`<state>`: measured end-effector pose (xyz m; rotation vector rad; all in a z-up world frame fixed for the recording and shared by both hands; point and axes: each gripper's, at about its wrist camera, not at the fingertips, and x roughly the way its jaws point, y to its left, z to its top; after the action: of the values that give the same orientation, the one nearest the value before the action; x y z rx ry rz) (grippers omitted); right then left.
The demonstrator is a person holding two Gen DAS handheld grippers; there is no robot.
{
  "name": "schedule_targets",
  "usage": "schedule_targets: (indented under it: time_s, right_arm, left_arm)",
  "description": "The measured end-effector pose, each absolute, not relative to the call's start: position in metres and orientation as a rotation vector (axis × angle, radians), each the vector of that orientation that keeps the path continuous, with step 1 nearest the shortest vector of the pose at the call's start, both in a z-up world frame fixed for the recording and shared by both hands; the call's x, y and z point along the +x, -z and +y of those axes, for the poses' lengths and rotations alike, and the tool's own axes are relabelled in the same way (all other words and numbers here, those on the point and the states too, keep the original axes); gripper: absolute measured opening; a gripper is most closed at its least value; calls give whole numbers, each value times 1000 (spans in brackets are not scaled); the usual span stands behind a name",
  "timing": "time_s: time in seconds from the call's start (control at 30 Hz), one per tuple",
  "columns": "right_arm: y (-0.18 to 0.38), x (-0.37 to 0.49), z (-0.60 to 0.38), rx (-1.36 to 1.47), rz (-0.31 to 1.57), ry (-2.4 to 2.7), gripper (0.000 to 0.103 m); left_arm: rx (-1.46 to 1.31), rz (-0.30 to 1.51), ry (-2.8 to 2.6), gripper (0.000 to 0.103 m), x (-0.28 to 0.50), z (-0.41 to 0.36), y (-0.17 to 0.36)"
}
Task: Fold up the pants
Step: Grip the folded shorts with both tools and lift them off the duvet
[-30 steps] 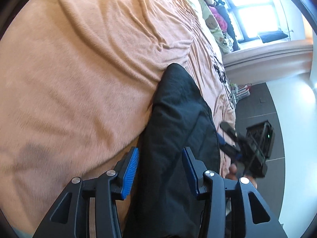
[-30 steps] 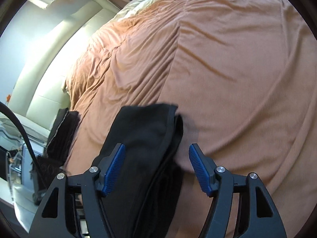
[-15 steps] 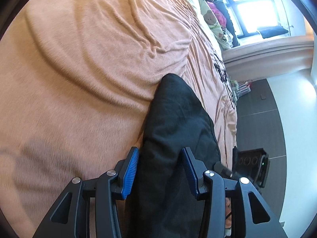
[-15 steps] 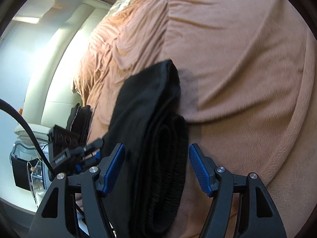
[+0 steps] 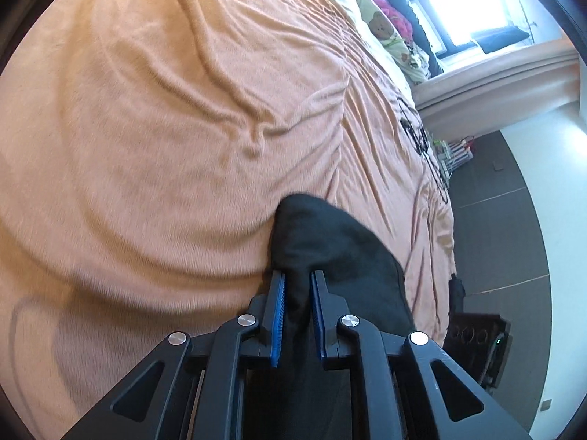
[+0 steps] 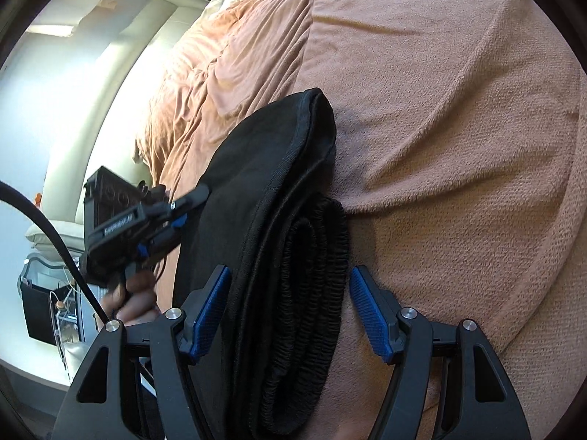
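The black pants (image 5: 341, 253) lie folded on an orange blanket (image 5: 165, 128) on the bed. My left gripper (image 5: 297, 286) is shut on a fold of the pants near one end. In the right wrist view the pants (image 6: 264, 198) show stacked layers with the ribbed elastic waistband (image 6: 315, 293) at the edge. My right gripper (image 6: 290, 293) is open, its blue pads either side of the waistband end. The left gripper (image 6: 190, 201) also shows there, pinching the far side of the pants, with the hand holding it below.
Pillows and soft toys (image 5: 389, 25) lie at the head of the bed under a bright window (image 5: 469, 11). Dark floor and a black box (image 5: 477, 344) lie past the bed's right edge. A white sofa and a cable (image 6: 47, 234) are at left.
My left gripper has shut on the pants; it was open around them before. My right gripper has moved closer along the waistband end and stays open.
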<state>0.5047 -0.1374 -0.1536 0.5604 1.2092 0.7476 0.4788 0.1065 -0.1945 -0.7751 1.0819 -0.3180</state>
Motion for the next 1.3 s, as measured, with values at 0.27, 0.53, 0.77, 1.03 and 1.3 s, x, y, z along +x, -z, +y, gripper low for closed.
schedule_targets:
  time_s: [0.27,0.53,0.77,1.03,1.3]
  right_arm:
    - [160,505,-142,632,1197,-764,65]
    - [163,510,-136,633,1198,-772,65]
    - [155,510,-124,560,1196,-741,47]
    - [125,494,-120,488,1117,-745,25]
    - [96,473,-121,460,1050,-759,25]
  left_arm:
    - [-813,1115,308,45,468,118,205]
    - [-842,1129,358,45,446,117,210]
    - [-807,1116,363,39,446,98,208]
    - [-775,1064,357,16,437,97,187]
    - [-774,993,388,12,422,98,159]
